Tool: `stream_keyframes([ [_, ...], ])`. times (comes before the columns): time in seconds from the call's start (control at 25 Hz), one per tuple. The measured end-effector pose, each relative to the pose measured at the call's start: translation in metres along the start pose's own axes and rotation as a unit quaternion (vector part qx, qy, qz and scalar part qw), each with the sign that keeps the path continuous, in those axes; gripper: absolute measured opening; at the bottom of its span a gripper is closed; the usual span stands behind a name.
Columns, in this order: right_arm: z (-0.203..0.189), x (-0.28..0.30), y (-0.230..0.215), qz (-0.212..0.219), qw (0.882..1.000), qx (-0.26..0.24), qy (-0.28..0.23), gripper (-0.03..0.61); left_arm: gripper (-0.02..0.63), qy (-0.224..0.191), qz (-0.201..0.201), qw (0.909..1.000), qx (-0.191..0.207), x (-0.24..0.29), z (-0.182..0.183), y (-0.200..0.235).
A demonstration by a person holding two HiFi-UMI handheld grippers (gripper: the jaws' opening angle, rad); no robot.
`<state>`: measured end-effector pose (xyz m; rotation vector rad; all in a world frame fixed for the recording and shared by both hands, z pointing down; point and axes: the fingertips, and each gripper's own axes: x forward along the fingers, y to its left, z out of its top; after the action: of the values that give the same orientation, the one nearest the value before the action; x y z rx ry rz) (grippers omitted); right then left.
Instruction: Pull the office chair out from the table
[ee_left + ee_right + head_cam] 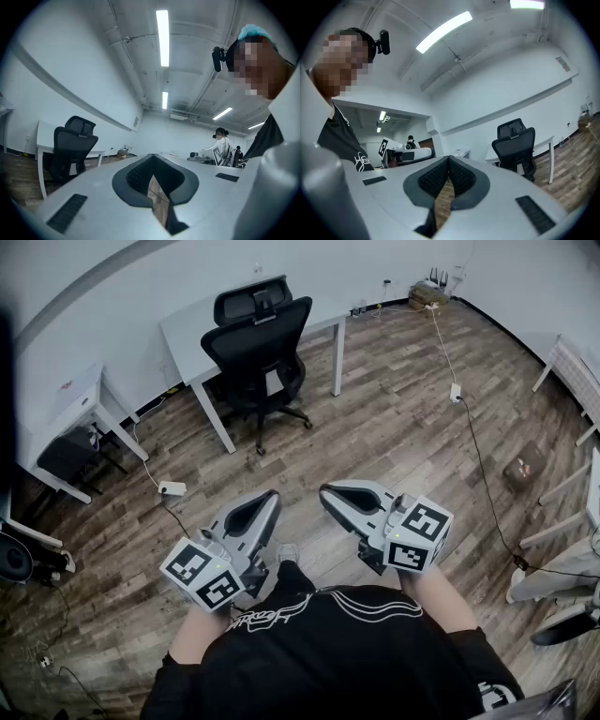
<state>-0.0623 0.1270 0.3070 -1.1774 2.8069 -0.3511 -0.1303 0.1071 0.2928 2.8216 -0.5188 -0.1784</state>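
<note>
My left gripper [267, 501] and right gripper [330, 495], both clenched and empty, sit well short of the chair [258, 352] — it's ahead at the table [187, 329], left one slightly nearer.

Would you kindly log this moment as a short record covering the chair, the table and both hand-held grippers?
table: white, along the wall
chair: black, pushed in at the table, untouched
left hand-held gripper: shut, empty, apart from the chair
right hand-held gripper: shut, empty, apart from the chair
floor: wood, cables across it
</note>
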Motion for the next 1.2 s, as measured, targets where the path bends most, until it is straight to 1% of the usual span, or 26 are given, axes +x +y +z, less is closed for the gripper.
stream_keyframes([
  [0.12,-0.002,0.002,-0.003,-0.006,1.0,-0.002,0.0,0.035,0.006,0.005,-0.003,1.0,0.008,0.002,-0.001,0.003],
  [0.32,-0.006,0.008,-0.018,-0.018,1.0,0.004,0.004,0.037,0.006,0.017,-0.016,0.9997,0.006,0.013,-0.007,0.014],
  [0.48,-0.009,0.016,-0.039,-0.033,0.999,0.015,0.008,0.037,0.006,0.033,-0.017,0.9993,0.005,0.03,-0.014,0.037],
  [0.64,-0.01,0.032,-0.072,-0.051,0.998,0.029,0.009,0.037,0.006,0.049,-0.027,0.9984,-0.006,0.051,-0.02,0.067],
  [0.8,-0.01,0.066,-0.113,-0.063,0.997,0.046,0.012,0.037,0.006,0.065,-0.031,0.9973,-0.017,0.072,-0.019,0.116],
  [0.96,-0.011,0.113,-0.159,-0.067,0.996,0.055,0.023,0.037,0.006,0.076,-0.026,0.9965,-0.024,0.095,-0.015,0.18],
  [1.08,-0.012,0.156,-0.191,-0.066,0.995,0.057,0.04,0.037,0.006,0.081,-0.015,0.9964,-0.02,0.103,-0.011,0.234],
  [1.2,-0.004,0.195,-0.219,-0.068,0.995,0.044,0.054,0.037,0.006,0.08,0.005,0.9967,-0.01,0.106,-0.001,0.285],
])
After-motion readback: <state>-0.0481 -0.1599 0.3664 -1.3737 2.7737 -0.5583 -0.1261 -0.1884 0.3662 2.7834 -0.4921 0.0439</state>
